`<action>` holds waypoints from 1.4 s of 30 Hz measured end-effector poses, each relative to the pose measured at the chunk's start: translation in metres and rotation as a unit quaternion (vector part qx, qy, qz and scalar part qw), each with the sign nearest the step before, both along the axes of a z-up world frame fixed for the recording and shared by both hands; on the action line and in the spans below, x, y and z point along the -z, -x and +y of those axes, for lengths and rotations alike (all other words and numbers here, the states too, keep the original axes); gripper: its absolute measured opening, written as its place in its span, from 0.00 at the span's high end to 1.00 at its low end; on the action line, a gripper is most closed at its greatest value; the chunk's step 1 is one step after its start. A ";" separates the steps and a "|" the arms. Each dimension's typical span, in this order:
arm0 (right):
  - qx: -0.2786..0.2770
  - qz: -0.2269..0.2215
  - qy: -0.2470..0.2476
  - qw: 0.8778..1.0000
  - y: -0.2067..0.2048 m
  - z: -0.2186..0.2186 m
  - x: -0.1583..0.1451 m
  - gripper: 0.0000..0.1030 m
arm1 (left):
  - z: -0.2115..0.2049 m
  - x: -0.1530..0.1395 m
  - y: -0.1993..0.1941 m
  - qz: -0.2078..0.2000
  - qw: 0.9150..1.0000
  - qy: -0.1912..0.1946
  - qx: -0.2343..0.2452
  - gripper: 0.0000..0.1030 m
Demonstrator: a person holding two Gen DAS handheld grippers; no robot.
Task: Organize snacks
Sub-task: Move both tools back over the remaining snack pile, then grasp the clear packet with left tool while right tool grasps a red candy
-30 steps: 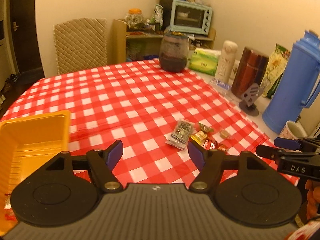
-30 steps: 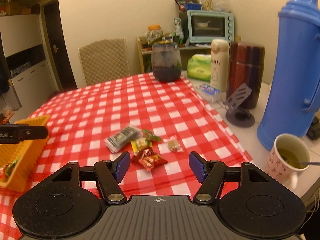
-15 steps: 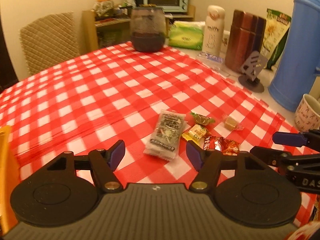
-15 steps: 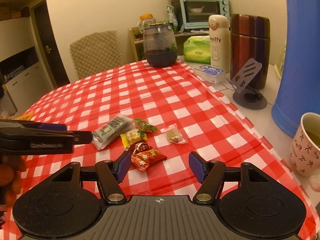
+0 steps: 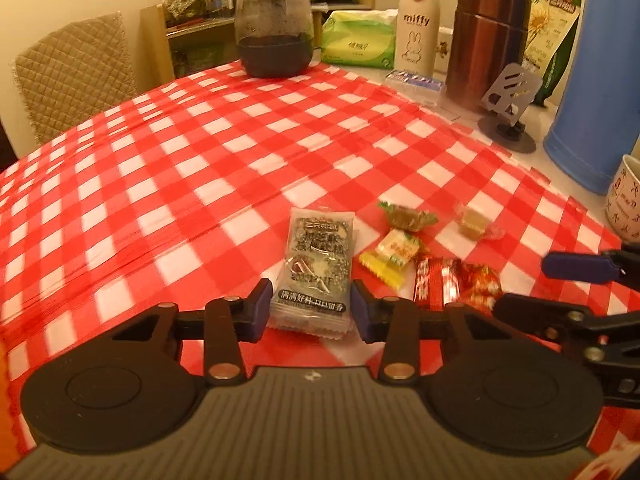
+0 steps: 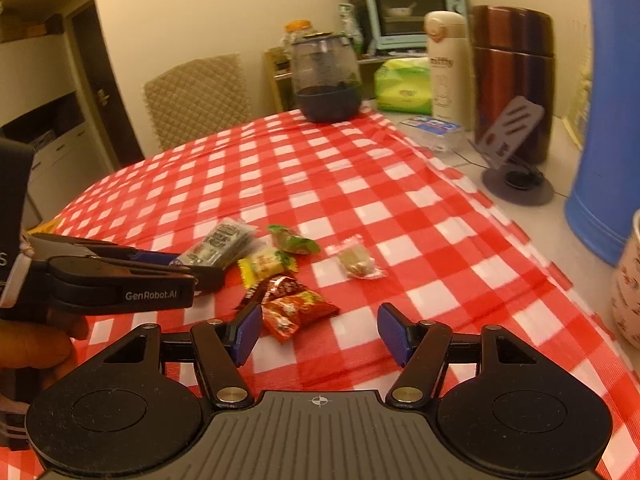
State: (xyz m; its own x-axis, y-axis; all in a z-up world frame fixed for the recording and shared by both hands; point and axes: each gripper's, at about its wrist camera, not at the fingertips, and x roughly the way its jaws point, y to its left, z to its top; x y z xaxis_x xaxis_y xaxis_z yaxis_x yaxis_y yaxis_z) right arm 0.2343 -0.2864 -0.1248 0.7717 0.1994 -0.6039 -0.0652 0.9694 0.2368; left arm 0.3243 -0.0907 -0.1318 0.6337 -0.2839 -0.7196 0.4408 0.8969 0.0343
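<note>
Several wrapped snacks lie on the red checked tablecloth (image 5: 200, 168). A grey-black snack packet (image 5: 316, 268) lies with its near end between the pads of my left gripper (image 5: 312, 312), whose jaws are open around it. Beside it lie a yellow candy (image 5: 390, 256), a green candy (image 5: 406, 218), a clear-wrapped candy (image 5: 474, 224) and red candies (image 5: 456, 284). My right gripper (image 6: 320, 334) is open, just short of the red candies (image 6: 296, 308). The left gripper (image 6: 180, 268) shows at the packet (image 6: 218, 244) in the right wrist view.
At the table's far right stand a blue thermos (image 5: 600, 80), a brown flask (image 5: 486, 40), a white Miffy bottle (image 5: 416, 24), a phone stand (image 5: 508, 116) and a mug (image 5: 624, 200). A dark glass jar (image 5: 274, 28) stands at the back. A chair (image 5: 68, 76) is behind the table.
My left gripper moved right and down from the yellow basket to the grey-black packet, now straddling it. My right gripper lowered toward the red candies.
</note>
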 end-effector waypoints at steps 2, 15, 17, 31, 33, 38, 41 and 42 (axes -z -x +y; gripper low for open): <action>-0.006 -0.001 0.004 1.000 -0.003 0.004 0.001 0.37 | 0.007 -0.005 0.009 0.008 1.000 -0.002 -0.015 0.63; -0.095 -0.018 0.079 0.992 -0.018 0.017 0.013 0.46 | 0.045 -0.011 0.069 0.027 0.999 -0.001 -0.020 0.63; -0.109 -0.018 0.089 0.990 -0.021 0.014 0.017 0.46 | 0.048 -0.010 0.069 0.027 0.999 0.008 -0.024 0.61; -0.115 -0.016 0.082 0.990 -0.014 0.005 0.019 0.62 | 0.040 -0.007 0.058 -0.009 1.000 0.004 -0.005 0.49; -0.103 -0.017 0.077 0.991 -0.011 0.004 0.018 0.63 | 0.037 -0.004 0.057 -0.013 1.000 -0.001 0.001 0.49; -0.077 -0.018 0.064 0.995 -0.004 -0.002 0.015 0.63 | 0.030 0.002 0.056 -0.012 1.000 -0.020 0.011 0.56; -0.068 -0.017 0.057 0.996 0.000 -0.006 0.013 0.63 | 0.030 0.002 0.057 -0.014 1.000 -0.022 0.010 0.64; -0.065 -0.016 0.054 0.996 0.002 -0.007 0.012 0.63 | 0.030 0.002 0.057 -0.012 1.000 -0.021 0.010 0.66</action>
State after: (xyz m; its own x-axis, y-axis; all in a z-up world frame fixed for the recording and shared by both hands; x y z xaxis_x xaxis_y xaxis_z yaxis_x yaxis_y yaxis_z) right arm 0.2328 -0.2933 -0.1371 0.7632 0.2340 -0.6023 -0.1973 0.9720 0.1277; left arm 0.2676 -0.0609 -0.1337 0.6459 -0.2665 -0.7154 0.4576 0.8852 0.0834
